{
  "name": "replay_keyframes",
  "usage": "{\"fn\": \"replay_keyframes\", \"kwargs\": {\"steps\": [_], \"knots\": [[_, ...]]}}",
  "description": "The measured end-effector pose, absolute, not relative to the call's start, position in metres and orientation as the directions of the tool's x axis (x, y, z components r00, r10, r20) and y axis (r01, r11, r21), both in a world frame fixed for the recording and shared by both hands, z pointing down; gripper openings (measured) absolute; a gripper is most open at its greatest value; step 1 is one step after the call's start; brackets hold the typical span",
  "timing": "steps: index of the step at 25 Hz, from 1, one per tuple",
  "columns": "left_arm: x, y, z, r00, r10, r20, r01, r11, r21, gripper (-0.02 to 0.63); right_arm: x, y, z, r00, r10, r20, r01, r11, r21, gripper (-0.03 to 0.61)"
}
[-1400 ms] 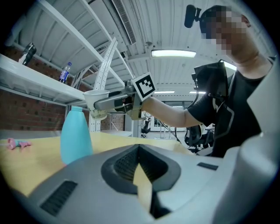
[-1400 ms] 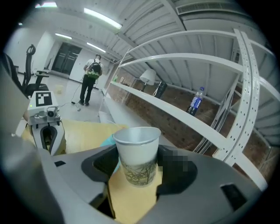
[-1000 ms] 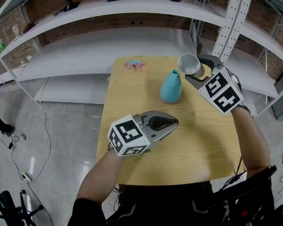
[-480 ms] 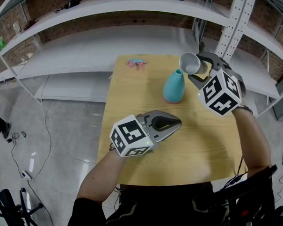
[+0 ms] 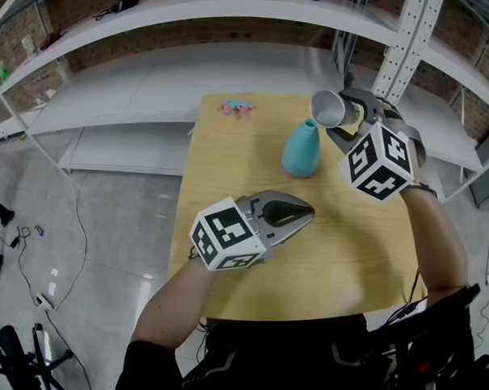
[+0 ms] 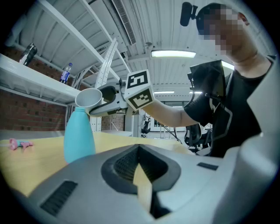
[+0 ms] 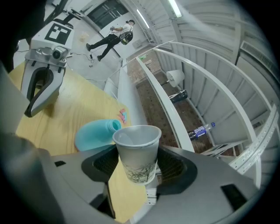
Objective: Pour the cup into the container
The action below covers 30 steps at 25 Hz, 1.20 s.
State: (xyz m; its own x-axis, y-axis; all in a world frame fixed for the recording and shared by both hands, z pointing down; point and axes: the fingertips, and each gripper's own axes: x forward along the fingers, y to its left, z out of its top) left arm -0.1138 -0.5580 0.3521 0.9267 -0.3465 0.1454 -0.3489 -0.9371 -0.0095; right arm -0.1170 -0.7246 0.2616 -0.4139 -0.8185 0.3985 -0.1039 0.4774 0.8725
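Cup [image 5: 327,110] just beside container [image 5: 301,150] (standing on table [image 5: 230,153]).

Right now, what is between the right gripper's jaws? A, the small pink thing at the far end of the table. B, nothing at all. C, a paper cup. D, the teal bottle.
C: the right gripper has its jaws closed on the lower part of the paper cup, while the teal bottle stands free on the table beside it.
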Motion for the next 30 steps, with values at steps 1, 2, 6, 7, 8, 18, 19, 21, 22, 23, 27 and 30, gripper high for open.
{"fn": "replay_keyframes", "kwargs": {"steps": [1,2,6,7,8,18,19,21,22,23,27,30], "knots": [[-0.1137,-0.5584,0.3523,0.927,-0.347,0.145,-0.349,-0.937,-0.01,0.002,-0.1175,-0.7248,0.2613,-0.416,-0.818,0.397,-0.103,0.476,0.873,0.284],[-0.1135,-0.5587,0.3524,0.927,-0.346,0.145,-0.349,-0.937,-0.009,0.002,-0.1179,-0.7248,0.2608,-0.418,-0.818,0.395,-0.102,0.474,0.875,0.284],[-0.1136,-0.5583,0.3518,0.927,-0.346,0.146,-0.348,-0.937,-0.009,0.002,-0.1197,-0.723,0.2595,-0.419,-0.818,0.394,-0.086,0.468,0.879,0.284],[-0.1137,-0.5582,0.3515,0.927,-0.346,0.146,-0.348,-0.937,-0.01,0.002,-0.1202,-0.7226,0.2599,-0.418,-0.818,0.395,-0.079,0.466,0.881,0.284],[-0.1138,-0.5581,0.3514,0.927,-0.346,0.146,-0.349,-0.937,-0.01,0.002,-0.1205,-0.7223,0.2605,-0.418,-0.817,0.397,-0.073,0.465,0.882,0.284],[-0.1143,-0.5578,0.3518,0.926,-0.348,0.146,-0.35,-0.937,-0.01,0.002,-0.1213,-0.7208,0.2572,-0.41,-0.833,0.372,-0.043,0.425,0.904,0.284],[-0.1145,-0.5578,0.3519,0.926,-0.349,0.146,-0.352,-0.936,-0.01,0.002,-0.1215,-0.7204,0.2574,-0.41,-0.833,0.372,-0.042,0.424,0.905,0.284],[-0.1147,-0.5576,0.3517,0.925,-0.351,0.146,-0.354,-0.935,-0.01,0.002,-0.122,-0.7196,0.257,-0.411,-0.833,0.372,-0.042,0.424,0.905,0.284],[-0.1147,-0.5575,0.3515,0.925,-0.352,0.146,-0.354,-0.935,-0.01,0.002,-0.1223,-0.7194,0.2566,-0.41,-0.833,0.371,-0.041,0.423,0.905,0.284],[-0.1147,-0.5575,0.3513,0.925,-0.352,0.146,-0.354,-0.935,-0.01,0.002,-0.1226,-0.7193,0.2562,-0.41,-0.834,0.37,-0.038,0.421,0.906,0.284],[-0.1143,-0.5582,0.3514,0.925,-0.351,0.147,-0.353,-0.935,-0.01,0.002,-0.1223,-0.7202,0.2564,-0.406,-0.837,0.368,-0.028,0.413,0.91,0.284],[-0.1142,-0.5581,0.3511,0.925,-0.351,0.147,-0.353,-0.935,-0.01,0.002,-0.1226,-0.7201,0.2559,-0.405,-0.838,0.366,-0.025,0.41,0.912,0.284]]}}
